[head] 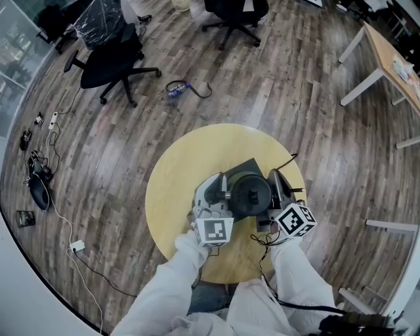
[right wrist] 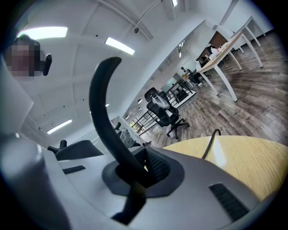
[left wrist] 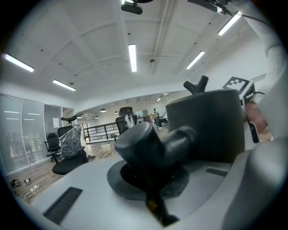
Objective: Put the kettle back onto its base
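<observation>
A black kettle [head: 249, 193] is at the middle of the round yellow table [head: 177, 197], between my two grippers. A dark square base [head: 252, 165] shows just behind and under it; I cannot tell whether the kettle rests on it. My left gripper [head: 226, 195] is shut on a stubby black part on the kettle's left side [left wrist: 150, 150], with the kettle body [left wrist: 207, 126] just beyond. My right gripper [head: 274, 190] is shut on the kettle's curved black handle [right wrist: 105, 117]. A black cable [right wrist: 209, 143] lies on the table by the base.
Two black office chairs [head: 111, 59] [head: 233, 16] stand on the wood floor beyond the table. Cables and a power strip [head: 49, 121] lie at the left. A wooden desk [head: 394, 62] is at the top right.
</observation>
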{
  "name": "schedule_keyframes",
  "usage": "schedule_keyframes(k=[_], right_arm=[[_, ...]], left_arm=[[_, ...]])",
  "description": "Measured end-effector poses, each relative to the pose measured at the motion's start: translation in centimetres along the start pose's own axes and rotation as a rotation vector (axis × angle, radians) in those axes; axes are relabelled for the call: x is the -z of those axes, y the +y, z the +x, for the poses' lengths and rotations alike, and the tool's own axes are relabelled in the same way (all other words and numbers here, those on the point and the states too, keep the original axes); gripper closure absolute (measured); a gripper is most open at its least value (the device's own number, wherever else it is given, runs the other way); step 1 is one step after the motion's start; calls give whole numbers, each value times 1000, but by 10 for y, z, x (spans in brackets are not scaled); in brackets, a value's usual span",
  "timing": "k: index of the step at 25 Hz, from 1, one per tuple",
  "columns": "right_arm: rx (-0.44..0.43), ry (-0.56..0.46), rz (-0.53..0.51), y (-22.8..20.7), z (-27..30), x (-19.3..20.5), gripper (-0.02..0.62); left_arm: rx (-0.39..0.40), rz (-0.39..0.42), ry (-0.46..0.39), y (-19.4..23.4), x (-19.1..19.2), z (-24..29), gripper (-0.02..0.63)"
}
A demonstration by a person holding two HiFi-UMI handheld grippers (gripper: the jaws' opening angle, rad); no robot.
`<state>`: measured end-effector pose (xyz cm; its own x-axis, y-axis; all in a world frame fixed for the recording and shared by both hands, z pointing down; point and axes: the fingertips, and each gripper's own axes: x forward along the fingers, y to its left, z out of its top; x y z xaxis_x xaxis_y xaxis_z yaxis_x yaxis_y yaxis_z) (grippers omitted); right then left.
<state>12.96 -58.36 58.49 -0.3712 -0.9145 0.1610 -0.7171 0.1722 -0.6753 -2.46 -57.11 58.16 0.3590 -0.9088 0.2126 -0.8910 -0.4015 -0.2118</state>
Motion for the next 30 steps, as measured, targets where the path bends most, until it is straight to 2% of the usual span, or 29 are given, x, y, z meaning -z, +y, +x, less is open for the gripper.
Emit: schedule_keyframes(k=[11, 21, 30], right_arm=[[24, -49, -10, 6, -12, 6, 583], [-7, -26, -41, 16, 7, 7, 583], [-7, -50, -31, 0, 7, -7, 583]], left_arm=[[7, -1, -15, 3, 4, -8, 609], [-18, -49, 1, 19, 11, -4, 609], [12, 8, -4, 5, 0, 10, 609]])
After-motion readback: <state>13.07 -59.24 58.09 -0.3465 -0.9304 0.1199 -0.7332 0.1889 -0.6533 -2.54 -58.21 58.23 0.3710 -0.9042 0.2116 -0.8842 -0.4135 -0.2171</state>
